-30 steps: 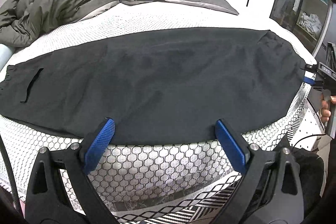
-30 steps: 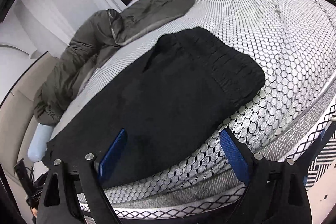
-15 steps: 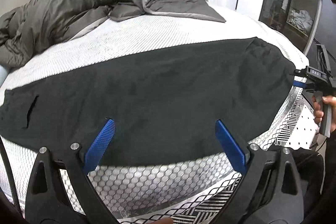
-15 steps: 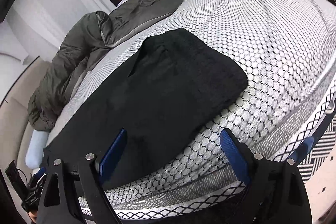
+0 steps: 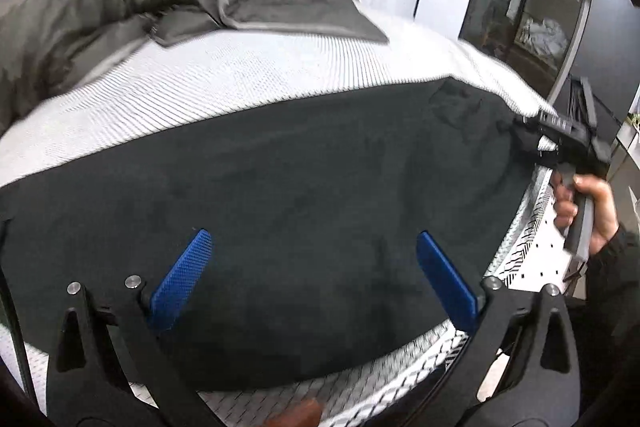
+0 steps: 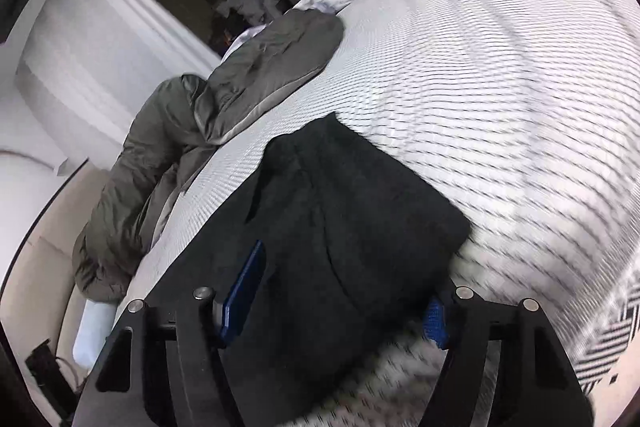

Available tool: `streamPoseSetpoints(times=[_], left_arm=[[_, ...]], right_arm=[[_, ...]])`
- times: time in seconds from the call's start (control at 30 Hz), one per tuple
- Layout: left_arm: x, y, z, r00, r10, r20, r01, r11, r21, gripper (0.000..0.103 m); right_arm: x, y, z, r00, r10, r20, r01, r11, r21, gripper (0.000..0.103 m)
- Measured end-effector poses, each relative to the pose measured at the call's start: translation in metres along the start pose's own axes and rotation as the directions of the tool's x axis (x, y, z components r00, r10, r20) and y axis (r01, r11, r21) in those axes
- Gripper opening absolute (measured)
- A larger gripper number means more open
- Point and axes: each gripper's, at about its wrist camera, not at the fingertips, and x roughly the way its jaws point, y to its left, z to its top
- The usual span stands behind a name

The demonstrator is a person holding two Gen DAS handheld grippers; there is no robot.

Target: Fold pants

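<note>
Black pants [image 5: 300, 179] lie flat across the near part of the bed. My left gripper [image 5: 316, 267] hangs over their near edge. Its jaws are opening wide, and the blue pads [image 5: 188, 275] grip nothing. At the far right a hand [image 5: 592, 207] holds my right gripper [image 5: 524, 139] at the end of the pants. In the right wrist view that gathered end of the pants [image 6: 360, 227] sits between the jaws of my right gripper [image 6: 340, 307]. Those jaws are closing around the cloth, and a wide gap still shows between the pads.
A grey duvet [image 5: 100, 7] is heaped at the back of the white hexagon-patterned mattress [image 5: 240, 79]. An open wardrobe [image 5: 532, 7] stands to the right. A black-and-white patterned rug [image 5: 540, 251] covers the floor by the bed's edge. A pale blue pillow [image 6: 92, 323] lies at the bed's far side.
My left gripper has moved forward over the pants, which now cover the bed edge between its fingers. My right gripper has come in on the pants' end and its jaws have narrowed.
</note>
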Motion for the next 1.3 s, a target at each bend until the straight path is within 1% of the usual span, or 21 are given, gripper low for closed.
streamPoseSetpoints(times=[0.07, 0.1, 0.13, 0.2, 0.3, 0.4, 0.47, 0.57, 0.67, 0.77, 0.87, 0.93, 0.97, 1.0, 1.03, 1.07, 1.1, 1.17, 1.2, 1.27, 1.3], left_arm=[[0.028, -0.008, -0.001, 0.998, 0.022, -0.062, -0.021, 1.0, 0.02, 0.102], [0.038, -0.01, -0.003, 0.995, 0.04, -0.087, -0.038, 0.999, 0.026, 0.102], [0.051, -0.011, -0.006, 0.992, 0.051, -0.113, -0.049, 0.999, 0.015, 0.102], [0.056, -0.012, -0.008, 0.994, 0.042, -0.099, -0.044, 0.999, -0.018, 0.103], [0.065, -0.019, 0.003, 0.993, 0.044, -0.111, -0.044, 0.999, -0.003, 0.103], [0.074, -0.02, 0.018, 0.991, 0.041, -0.125, -0.046, 0.998, -0.036, 0.103], [0.079, -0.023, 0.017, 0.99, 0.062, -0.127, -0.067, 0.997, -0.034, 0.103], [0.072, -0.021, 0.008, 0.993, 0.073, -0.098, -0.077, 0.996, -0.033, 0.103], [0.053, -0.009, -0.003, 0.993, 0.084, -0.078, -0.087, 0.995, -0.041, 0.103], [0.029, 0.011, -0.009, 0.992, 0.112, -0.049, -0.116, 0.99, -0.083, 0.103], [0.0, 0.04, -0.016, 0.987, 0.163, -0.016, -0.163, 0.977, -0.134, 0.102], [-0.02, 0.064, -0.022, 0.978, 0.209, -0.006, -0.207, 0.962, -0.175, 0.103], [-0.025, 0.072, -0.025, 0.974, 0.226, -0.006, -0.223, 0.956, -0.189, 0.103], [-0.032, 0.083, -0.028, 0.969, 0.249, -0.007, -0.245, 0.948, -0.206, 0.103], [-0.039, 0.094, -0.031, 0.962, 0.273, -0.01, -0.268, 0.937, -0.224, 0.103], [-0.047, 0.107, -0.036, 0.955, 0.298, -0.012, -0.291, 0.923, -0.249, 0.102], [-0.054, 0.118, -0.041, 0.949, 0.314, -0.015, -0.306, 0.911, -0.277, 0.102], [-0.063, 0.134, -0.048, 0.946, 0.325, -0.017, -0.313, 0.895, -0.317, 0.102], [-0.067, 0.14, -0.05, 0.946, 0.323, -0.014, -0.308, 0.89, -0.336, 0.102], [-0.069, 0.144, -0.053, 0.952, 0.307, 0.0, -0.288, 0.892, -0.349, 0.102], [-0.069, 0.143, -0.053, 0.955, 0.296, 0.006, -0.275, 0.896, -0.349, 0.102]], right_arm=[[0.015, -0.002, 0.004, 0.998, 0.014, -0.053, -0.013, 1.0, 0.018, 0.054], [0.02, -0.005, 0.006, 0.997, 0.012, -0.075, -0.008, 0.999, 0.047, 0.043], [0.023, -0.009, 0.011, 0.995, 0.046, -0.089, -0.036, 0.993, 0.108, 0.031], [0.017, -0.006, 0.017, 0.994, 0.104, -0.032, -0.101, 0.99, 0.103, 0.025], [0.019, 0.012, 0.031, 0.999, 0.049, -0.024, -0.049, 0.999, -0.016, 0.022], [0.021, 0.019, 0.053, 1.0, -0.002, 0.022, 0.004, 0.996, -0.088, 0.022], [0.03, 0.011, 0.056, 0.999, -0.044, 0.017, 0.045, 0.996, -0.079, 0.022], [0.032, 0.003, 0.056, 0.999, -0.037, -0.004, 0.037, 0.999, -0.021, 0.022], [0.014, 0.04, 0.059, 0.999, -0.017, 0.038, 0.021, 0.993, -0.12, 0.022], [-0.004, 0.106, 0.052, 0.996, 0.06, 0.061, -0.042, 0.963, -0.266, 0.021], [-0.008, 0.183, 0.027, 0.987, 0.162, 0.019, -0.139, 0.898, -0.418, 0.021], [0.0, 0.237, -0.003, 0.966, 0.25, -0.058, -0.244, 0.821, -0.516, 0.022], [0.005, 0.259, -0.02, 0.951, 0.288, -0.11, -0.3, 0.78, -0.549, 0.022], [0.014, 0.281, -0.04, 0.93, 0.318, -0.181, -0.362, 0.729, -0.58, 0.029], [0.026, 0.3, -0.061, 0.909, 0.324, -0.264, -0.417, 0.675, -0.608, 0.054], [0.042, 0.314, -0.086, 0.877, 0.298, -0.377, -0.478, 0.617, -0.625, 0.071], [0.057, 0.319, -0.107, 0.847, 0.253, -0.468, -0.521, 0.574, -0.632, 0.08], [0.078, 0.32, -0.128, 0.837, 0.164, -0.523, -0.517, 0.55, -0.656, 0.08], [0.085, 0.314, -0.132, 0.84, 0.112, -0.531, -0.494, 0.56, -0.665, 0.08], [0.082, 0.295, -0.119, 0.83, 0.13, -0.543, -0.498, 0.611, -0.615, 0.08], [0.078, 0.286, -0.111, 0.834, 0.154, -0.529, -0.493, 0.637, -0.592, 0.08]])
